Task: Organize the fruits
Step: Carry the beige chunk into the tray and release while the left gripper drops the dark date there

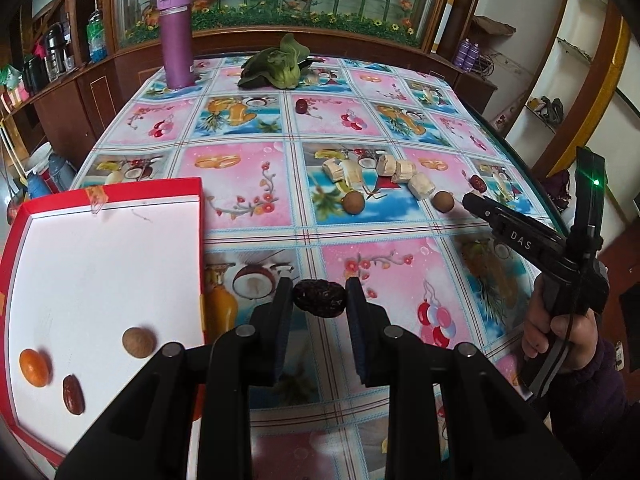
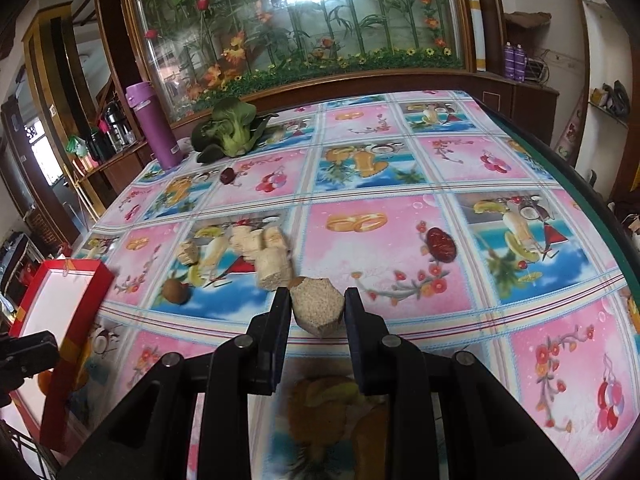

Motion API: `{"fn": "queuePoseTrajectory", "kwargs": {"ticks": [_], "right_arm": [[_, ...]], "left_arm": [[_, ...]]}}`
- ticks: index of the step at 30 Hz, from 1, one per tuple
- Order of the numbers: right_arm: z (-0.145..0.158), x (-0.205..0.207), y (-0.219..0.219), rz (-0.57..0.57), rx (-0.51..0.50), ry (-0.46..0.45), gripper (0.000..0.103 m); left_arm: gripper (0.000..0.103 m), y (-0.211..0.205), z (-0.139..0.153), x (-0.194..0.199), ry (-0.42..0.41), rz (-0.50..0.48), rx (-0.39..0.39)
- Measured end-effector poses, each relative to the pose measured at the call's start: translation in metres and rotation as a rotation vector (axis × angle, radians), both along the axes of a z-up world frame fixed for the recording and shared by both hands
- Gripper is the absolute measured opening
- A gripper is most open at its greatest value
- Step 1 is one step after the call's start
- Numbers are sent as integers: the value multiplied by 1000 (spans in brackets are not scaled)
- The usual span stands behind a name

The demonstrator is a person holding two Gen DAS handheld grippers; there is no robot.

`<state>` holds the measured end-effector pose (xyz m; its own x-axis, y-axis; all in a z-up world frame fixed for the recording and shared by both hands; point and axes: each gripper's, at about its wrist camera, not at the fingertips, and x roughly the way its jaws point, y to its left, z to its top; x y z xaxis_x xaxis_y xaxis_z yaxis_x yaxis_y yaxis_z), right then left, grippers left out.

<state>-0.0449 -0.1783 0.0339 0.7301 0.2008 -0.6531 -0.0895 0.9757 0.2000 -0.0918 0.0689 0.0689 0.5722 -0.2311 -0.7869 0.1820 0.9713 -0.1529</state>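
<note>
Left wrist view: the left gripper closes its black fingers on a wrinkled dark red date, held above the fruit-print tablecloth just right of the shallow red-rimmed white tray. In the tray lie a small orange fruit, a second reddish-brown date and a round tan longan. A hand holds the right gripper near another brown longan.

Right wrist view: the right gripper clamps a pale beige hexagonal block. Similar pale pieces cluster beyond it, with a dark red date lying apart at right.
</note>
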Motion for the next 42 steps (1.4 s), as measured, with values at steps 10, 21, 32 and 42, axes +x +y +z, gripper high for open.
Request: {"fn": "queuePoseTrajectory", "kwargs": {"ticks": [10, 21, 32, 42], "right_arm": [[28, -5, 99, 253, 42, -6, 26], [41, 14, 270, 585, 11, 48, 26], [7, 37, 348, 631, -117, 190, 26], [-8, 41, 360, 603, -178, 257, 26]], "left_arm": [[28, 53, 18, -11, -64, 118, 0], [29, 183, 29, -12, -88, 427, 121], [29, 235, -21, 31, 89, 469, 131], [29, 237, -35, 42, 136, 469, 159]]}}
